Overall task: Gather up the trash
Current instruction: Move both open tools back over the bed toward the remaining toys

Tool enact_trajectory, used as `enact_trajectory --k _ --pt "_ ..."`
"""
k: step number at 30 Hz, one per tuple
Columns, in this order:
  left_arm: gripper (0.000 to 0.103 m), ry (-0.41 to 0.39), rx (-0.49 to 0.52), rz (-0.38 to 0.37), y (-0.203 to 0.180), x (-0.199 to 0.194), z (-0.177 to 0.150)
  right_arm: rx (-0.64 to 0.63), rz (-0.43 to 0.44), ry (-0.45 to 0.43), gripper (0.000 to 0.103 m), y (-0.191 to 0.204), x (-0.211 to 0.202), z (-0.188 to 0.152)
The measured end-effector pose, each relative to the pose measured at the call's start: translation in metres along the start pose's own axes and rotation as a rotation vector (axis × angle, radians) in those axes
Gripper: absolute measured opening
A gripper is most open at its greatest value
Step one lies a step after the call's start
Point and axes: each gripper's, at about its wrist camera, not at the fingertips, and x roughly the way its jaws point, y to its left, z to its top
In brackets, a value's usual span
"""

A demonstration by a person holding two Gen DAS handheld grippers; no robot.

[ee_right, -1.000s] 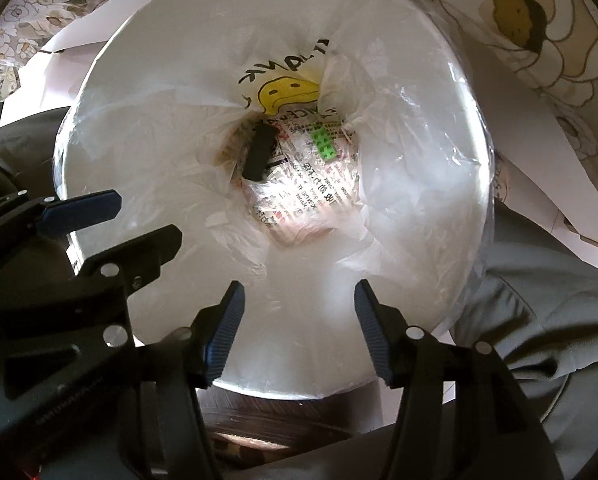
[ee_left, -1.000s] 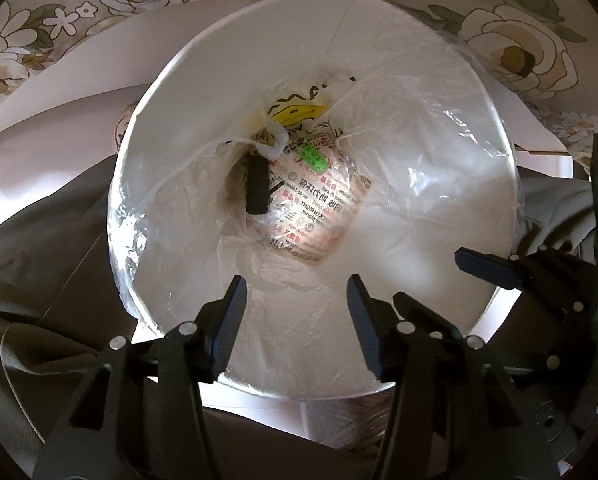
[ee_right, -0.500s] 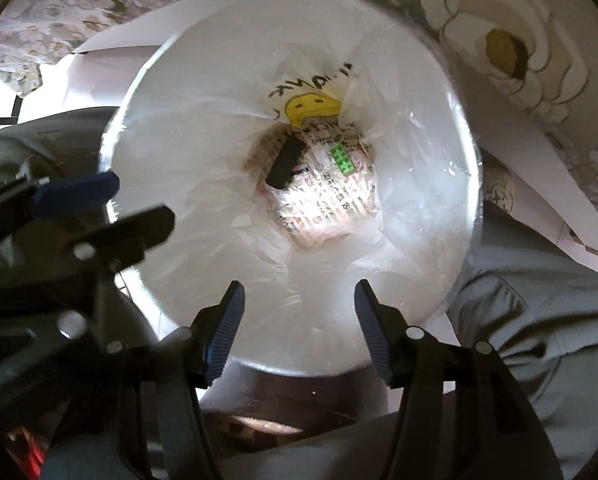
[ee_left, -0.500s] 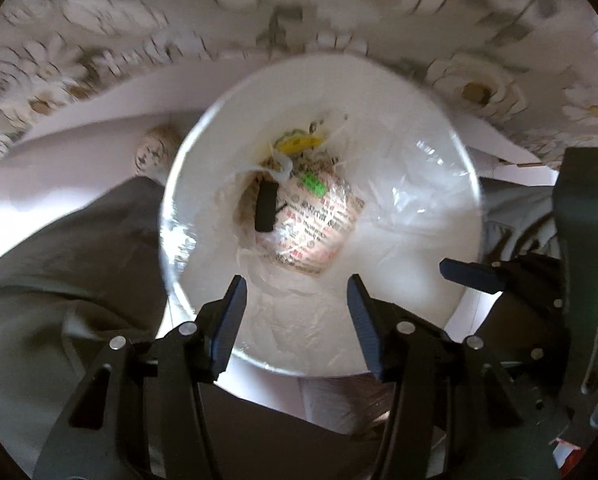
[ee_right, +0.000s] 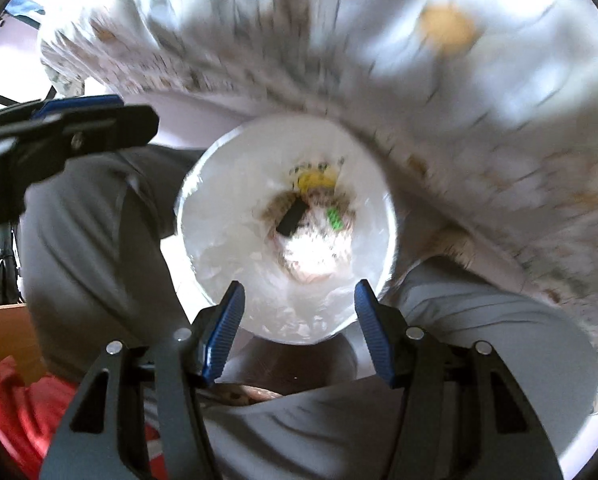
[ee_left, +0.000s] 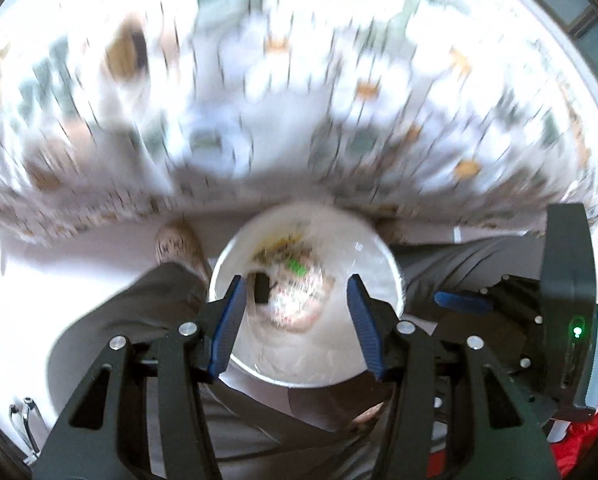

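Left gripper (ee_left: 295, 322): we see its jaws apart, nothing between them.
Right gripper (ee_right: 297, 326): jaws apart too, empty.
Bin (ee_right: 219, 248): white, bag-lined, centre of both views, below the fingertips.
Trash (ee_right: 319, 220): at the bin's bottom we note printed paper, a black piece (ee_right: 291, 218) and a green bit (ee_right: 334, 218).
Floral cloth (ee_left: 299, 100): upper frame, blurred.
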Motion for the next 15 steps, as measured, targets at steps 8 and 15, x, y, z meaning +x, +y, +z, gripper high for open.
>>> enact_trajectory --k 8,15 --pt "0.056 -0.137 0.009 0.028 0.002 -0.067 0.049 -0.030 -0.020 -0.176 0.061 -0.001 -0.100 0.013" --pt "0.061 -0.235 0.024 0.070 0.004 -0.112 0.109 -0.053 -0.061 -0.310 0.063 -0.002 -0.169 0.040"
